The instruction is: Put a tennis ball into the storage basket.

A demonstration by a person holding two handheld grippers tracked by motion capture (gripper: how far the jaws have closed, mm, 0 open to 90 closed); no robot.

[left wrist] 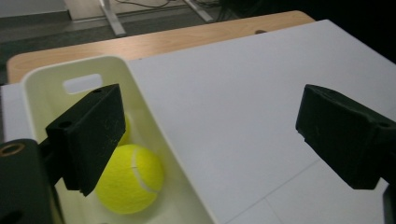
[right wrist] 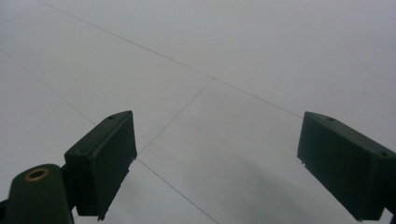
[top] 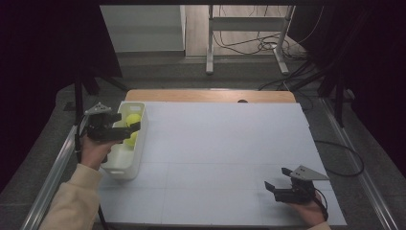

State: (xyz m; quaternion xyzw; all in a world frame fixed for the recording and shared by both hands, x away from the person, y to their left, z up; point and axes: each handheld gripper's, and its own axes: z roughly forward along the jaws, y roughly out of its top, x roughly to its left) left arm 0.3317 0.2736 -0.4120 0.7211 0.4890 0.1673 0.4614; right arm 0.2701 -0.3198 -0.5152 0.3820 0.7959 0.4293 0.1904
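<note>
Left gripper (top: 125, 127) over the pale cream plastic bin (top: 125, 165) at the left edge of the white table sheet (top: 220, 153), jaws spread wide with nothing between them. Two yellow-green felt tennis balls (top: 132, 120) inside the bin, one near the far end, the other just beside it toward the person and partly hidden by the gripper. From the left gripper view: the nearer ball (left wrist: 130, 177) on the bin floor against the long wall (left wrist: 154, 126), below the left jaw, not touched. Right gripper (top: 276, 178) low over the near right part of the sheet, well apart from the bin, jaws likewise wide apart and empty above bare white surface (right wrist: 219, 126). Wooden tabletop edge (top: 210, 95) beyond the sheet.
</note>
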